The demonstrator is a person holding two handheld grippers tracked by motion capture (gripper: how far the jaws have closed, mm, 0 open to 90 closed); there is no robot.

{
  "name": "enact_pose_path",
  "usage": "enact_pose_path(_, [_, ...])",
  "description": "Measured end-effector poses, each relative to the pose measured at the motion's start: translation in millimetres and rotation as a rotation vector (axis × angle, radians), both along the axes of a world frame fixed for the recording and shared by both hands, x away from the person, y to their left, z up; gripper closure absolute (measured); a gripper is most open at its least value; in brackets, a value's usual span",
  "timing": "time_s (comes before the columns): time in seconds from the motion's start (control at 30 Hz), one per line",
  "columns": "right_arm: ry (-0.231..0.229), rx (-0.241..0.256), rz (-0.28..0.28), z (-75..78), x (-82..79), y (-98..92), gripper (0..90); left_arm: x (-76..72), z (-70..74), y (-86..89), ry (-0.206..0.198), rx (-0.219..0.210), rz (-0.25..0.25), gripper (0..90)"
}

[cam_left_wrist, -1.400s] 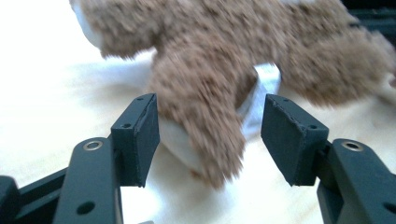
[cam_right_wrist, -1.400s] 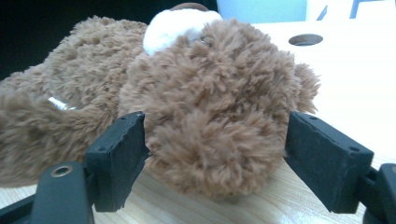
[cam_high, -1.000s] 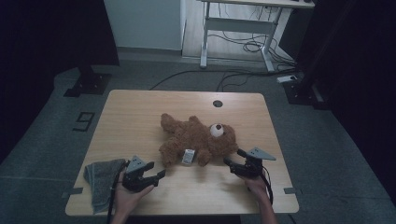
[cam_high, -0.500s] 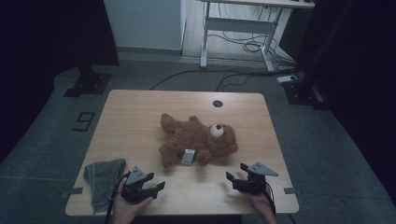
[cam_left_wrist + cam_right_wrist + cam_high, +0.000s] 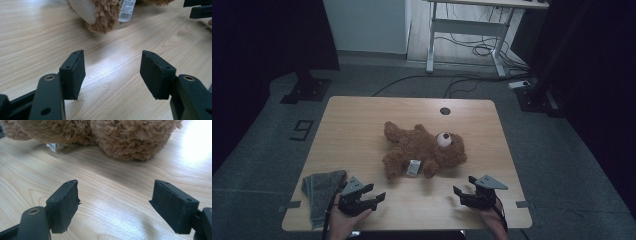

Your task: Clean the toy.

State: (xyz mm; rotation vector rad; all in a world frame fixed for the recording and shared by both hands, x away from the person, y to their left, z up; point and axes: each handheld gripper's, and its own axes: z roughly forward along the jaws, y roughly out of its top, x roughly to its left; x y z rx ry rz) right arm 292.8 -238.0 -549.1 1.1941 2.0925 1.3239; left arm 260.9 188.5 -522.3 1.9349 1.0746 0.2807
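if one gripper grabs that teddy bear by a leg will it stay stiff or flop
The teddy bear will probably flop: it lies sprawled with its limbs splayed loosely on the table. Its shaggy plush likely compresses between the fingers, so it should not slip easily. It looks light for its bulk and, lying flat, is unlikely to roll.

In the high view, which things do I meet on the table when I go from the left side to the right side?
Grey cloth → left claw → brown teddy bear → right claw.
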Motion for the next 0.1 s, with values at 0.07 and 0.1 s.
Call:
enact_pose_path(0.07, [-0.007, -0.002, 0.004, 0.9, -1.2, 0.9, 21.2, -0.8, 0.5, -1.9, 0.000, 0.001, -0.005, 36.7])
enact_pose_path(0.1, [-0.008, -0.001, 0.004, 1.7, -1.6, 1.1, 21.3, -0.9, 0.4, -2.7, -0.001, 0.003, -0.008, 36.6])
